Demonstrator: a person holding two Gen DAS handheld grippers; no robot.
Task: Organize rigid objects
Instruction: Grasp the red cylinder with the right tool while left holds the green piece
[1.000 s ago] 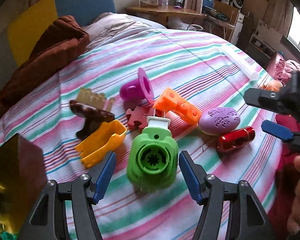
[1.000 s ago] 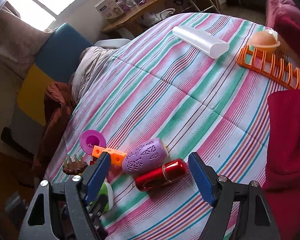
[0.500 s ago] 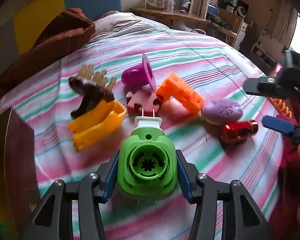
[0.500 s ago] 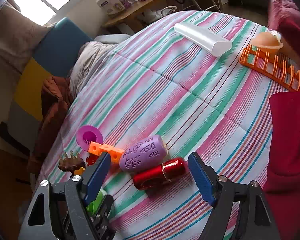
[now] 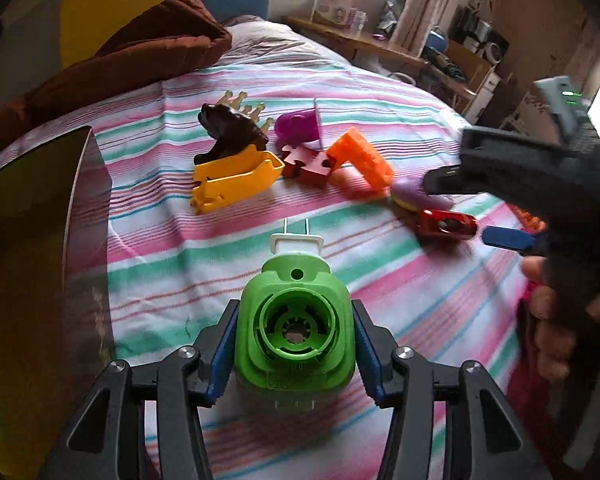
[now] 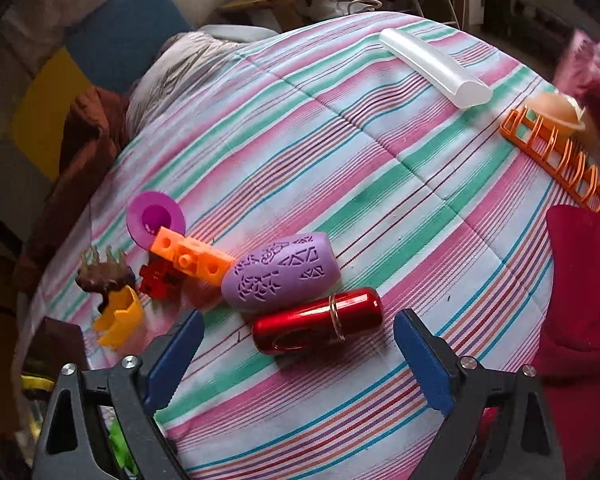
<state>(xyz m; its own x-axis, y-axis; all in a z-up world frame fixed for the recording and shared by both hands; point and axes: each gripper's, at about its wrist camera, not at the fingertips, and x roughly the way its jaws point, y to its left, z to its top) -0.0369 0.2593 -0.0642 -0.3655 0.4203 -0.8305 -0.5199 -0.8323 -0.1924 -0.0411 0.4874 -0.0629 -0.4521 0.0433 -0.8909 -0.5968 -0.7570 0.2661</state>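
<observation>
Grippers mid-sort: your left gripper (image 5: 294, 344) clamps the green plug-in device (image 5: 296, 332), lifted clear of the striped bedspread (image 6: 340, 152), while your right gripper (image 6: 296, 352), jaws opening and empty, hovers over the red canister (image 6: 318, 320), likely your next pick.

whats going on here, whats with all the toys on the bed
A person is sorting small plastic things on a striped bedspread with a gripper in each hand. The left gripper is clamped on a green plug-in device. The right gripper is empty, its jaws opening above a red metal tube beside a purple patterned case.
</observation>
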